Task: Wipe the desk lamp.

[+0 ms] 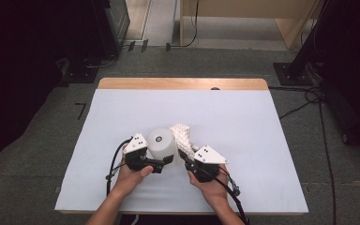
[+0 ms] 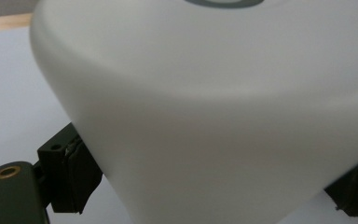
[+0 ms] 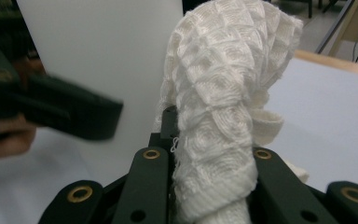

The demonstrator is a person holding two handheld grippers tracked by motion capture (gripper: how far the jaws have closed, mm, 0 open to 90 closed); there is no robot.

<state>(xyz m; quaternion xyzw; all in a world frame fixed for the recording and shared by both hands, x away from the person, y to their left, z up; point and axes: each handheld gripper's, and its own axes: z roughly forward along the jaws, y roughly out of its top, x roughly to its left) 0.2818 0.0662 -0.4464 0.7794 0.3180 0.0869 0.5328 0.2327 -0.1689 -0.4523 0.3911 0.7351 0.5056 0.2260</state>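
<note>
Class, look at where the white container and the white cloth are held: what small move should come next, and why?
Probably bring the right gripper a little toward the container and press the cloth against its side. The left gripper clamps the container, the right is shut on the cloth, and the cloth stands right beside the container, so wiping looks likely.

each black gripper (image 1: 168, 161) bears a grey three-cornered plate, brass-ringed screw holes and a trailing black cable.

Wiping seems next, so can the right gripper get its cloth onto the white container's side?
Probably yes: the right gripper, shut on the cloth, sits right beside the white container, nothing between; the left gripper clamps the other side.
</note>
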